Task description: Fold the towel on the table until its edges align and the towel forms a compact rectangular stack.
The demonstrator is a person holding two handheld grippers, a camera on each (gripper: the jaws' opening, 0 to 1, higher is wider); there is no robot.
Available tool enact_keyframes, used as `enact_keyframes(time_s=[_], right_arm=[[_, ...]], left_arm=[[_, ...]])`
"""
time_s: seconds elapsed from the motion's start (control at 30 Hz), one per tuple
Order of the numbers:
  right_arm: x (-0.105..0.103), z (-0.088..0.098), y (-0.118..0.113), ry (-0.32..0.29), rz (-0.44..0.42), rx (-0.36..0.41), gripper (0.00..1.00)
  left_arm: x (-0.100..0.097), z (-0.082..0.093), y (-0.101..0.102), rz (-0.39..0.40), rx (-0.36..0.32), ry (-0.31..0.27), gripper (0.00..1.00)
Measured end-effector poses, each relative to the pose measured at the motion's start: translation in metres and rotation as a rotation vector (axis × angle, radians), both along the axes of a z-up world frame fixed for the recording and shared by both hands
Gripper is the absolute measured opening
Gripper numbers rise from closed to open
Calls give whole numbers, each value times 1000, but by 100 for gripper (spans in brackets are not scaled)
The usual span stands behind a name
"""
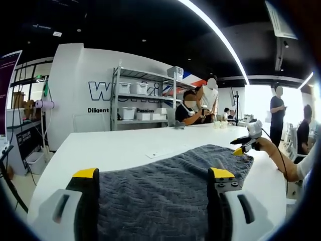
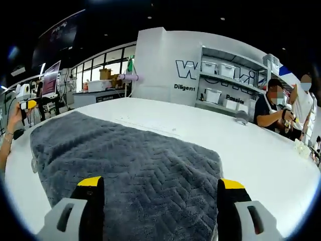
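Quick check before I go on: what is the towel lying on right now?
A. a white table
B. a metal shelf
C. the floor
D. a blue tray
A: in both gripper views the dark grey towel is spread flat on the white table, with both pairs of jaws standing open above it.

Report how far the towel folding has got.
Done: nothing that I can see; the grey towel lies spread across the white table, with no fold showing. In hand: both hand-held grippers are open, the left hand-held gripper and right hand-held gripper each with jaws straddling the towel near an end. Left: grip, fold until edges align, make a compact stack.
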State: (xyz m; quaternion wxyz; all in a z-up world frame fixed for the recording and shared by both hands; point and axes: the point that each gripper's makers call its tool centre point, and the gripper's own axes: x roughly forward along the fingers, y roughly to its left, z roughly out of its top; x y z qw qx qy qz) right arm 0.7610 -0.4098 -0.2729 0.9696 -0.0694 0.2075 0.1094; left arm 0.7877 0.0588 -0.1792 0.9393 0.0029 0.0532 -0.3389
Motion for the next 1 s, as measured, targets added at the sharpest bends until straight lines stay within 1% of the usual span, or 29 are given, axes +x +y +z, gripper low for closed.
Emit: enact_keyframes(time_s=[0.23,0.4,0.47,0.53,0.57,0.6,0.63,0.67,0.7,0.73,0.77,0.8,0.83,0.9,0.93,1.0], right_arm=[[-2,-1,-11,10,-28,17,99],[-2,-1,-28,3,-100,28,98],[-1,-1,-39,-5,-148,17,92],[1,2,-50,-33,-198,26,85],[2,4,-62,-57,-250,51,81],[1,3,-69,-54,-275,49,76],[1,2,-73,-53,-284,41,69],[0,-2,-82,-42,-311,15,63],[-1,-5,-88,-30,-317,-20,55],[-1,-9,-92,-16,-315,-53,45],[-1,-13,-94,0,-323,-61,37],[0,-15,-95,6,-324,-57,33],[0,-19,-94,16,-318,-54,31],[3,-22,-86,25,-291,-5,30],[3,-24,-83,33,-279,11,27],[3,-28,-80,54,-271,4,23]], left_arm=[[-2,-3,-4,-13,13,8,99],[-4,-4,-7,-25,28,14,99],[-5,-5,-8,-27,32,17,99],[-5,-5,-8,-29,33,16,99],[-6,-5,-9,-31,31,17,99],[-6,-5,-9,-31,30,17,99],[-6,-6,-9,-31,31,16,99],[-6,-6,-9,-31,33,16,99],[-6,-6,-9,-30,34,16,99],[-6,-7,-9,-30,35,18,99],[-6,-7,-10,-31,35,20,99],[-6,-7,-10,-32,35,21,99],[-6,-8,-10,-31,35,23,99],[-6,-9,-10,-30,37,24,99],[-6,-9,-10,-29,37,24,99],[-7,-9,-10,-29,36,24,99]])
